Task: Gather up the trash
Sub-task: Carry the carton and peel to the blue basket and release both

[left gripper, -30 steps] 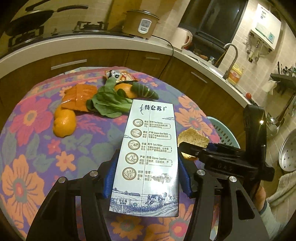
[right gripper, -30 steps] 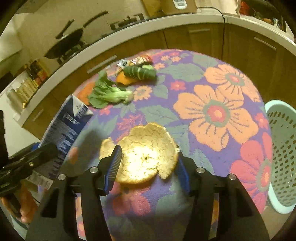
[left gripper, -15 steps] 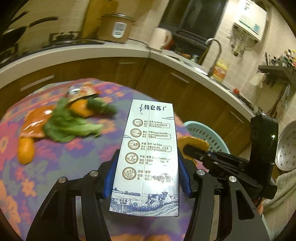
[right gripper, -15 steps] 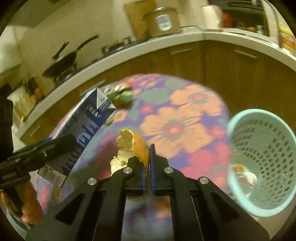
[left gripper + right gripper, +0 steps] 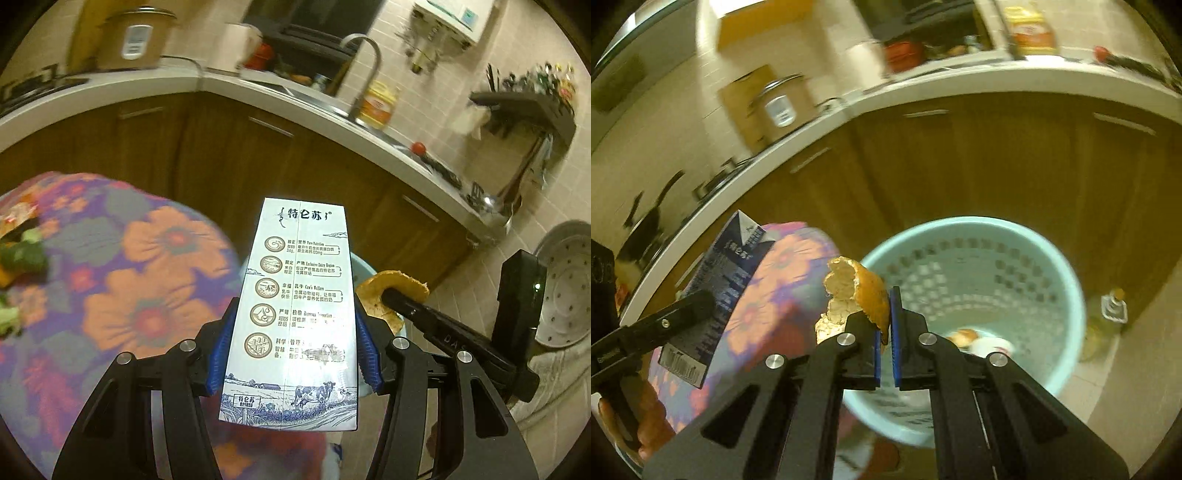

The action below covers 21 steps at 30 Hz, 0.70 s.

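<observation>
Basket mouth: the basket stands open-topped, only small scraps at its bottom
Left flank: table edge just beside the rim
Beyond: cabinets close behind (bottle on the floor to the right)
Between grippers: milk carton beside orange peel

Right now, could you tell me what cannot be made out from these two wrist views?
- Basket contents: right wrist view, blurred and partly behind the right gripper; only pale scraps show.
- Basket in the left wrist view: almost wholly hidden behind the milk carton.
- Vegetables on the table: left wrist view, motion-blurred and cut off by the left edge.
- Orange peel: its lower part is hidden between the pads.
</observation>
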Each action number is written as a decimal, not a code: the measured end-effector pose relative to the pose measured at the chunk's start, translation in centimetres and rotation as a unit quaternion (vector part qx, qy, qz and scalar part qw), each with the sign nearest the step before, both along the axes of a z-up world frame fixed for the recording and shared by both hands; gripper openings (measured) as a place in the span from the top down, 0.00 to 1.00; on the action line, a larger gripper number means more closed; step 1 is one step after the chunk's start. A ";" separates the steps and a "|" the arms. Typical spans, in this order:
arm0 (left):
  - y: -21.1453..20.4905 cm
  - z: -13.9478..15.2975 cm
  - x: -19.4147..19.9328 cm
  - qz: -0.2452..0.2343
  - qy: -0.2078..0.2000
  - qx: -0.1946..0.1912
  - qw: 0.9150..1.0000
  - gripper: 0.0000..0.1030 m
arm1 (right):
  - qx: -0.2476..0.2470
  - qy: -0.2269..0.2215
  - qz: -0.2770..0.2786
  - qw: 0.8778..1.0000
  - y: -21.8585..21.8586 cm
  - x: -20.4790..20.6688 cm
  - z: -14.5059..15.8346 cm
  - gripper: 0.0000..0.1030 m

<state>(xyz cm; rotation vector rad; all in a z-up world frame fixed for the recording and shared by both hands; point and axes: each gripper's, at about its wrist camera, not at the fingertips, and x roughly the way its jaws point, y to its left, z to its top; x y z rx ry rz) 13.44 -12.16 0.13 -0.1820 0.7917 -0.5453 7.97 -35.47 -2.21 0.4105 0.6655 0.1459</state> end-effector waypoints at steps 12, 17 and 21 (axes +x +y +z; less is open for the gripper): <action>-5.7 -4.2 3.4 -0.026 0.041 0.021 0.999 0.47 | 0.040 0.088 -0.043 0.994 -4.3 2.2 -4.5 0.93; -6.0 -4.5 3.7 -0.022 0.046 0.027 0.998 0.41 | 0.031 0.114 -0.034 0.992 -4.0 2.8 -5.4 0.76; -5.8 -4.2 3.7 -0.023 0.046 0.028 0.998 0.41 | 0.014 0.110 -0.033 0.993 -3.5 2.6 -4.9 0.47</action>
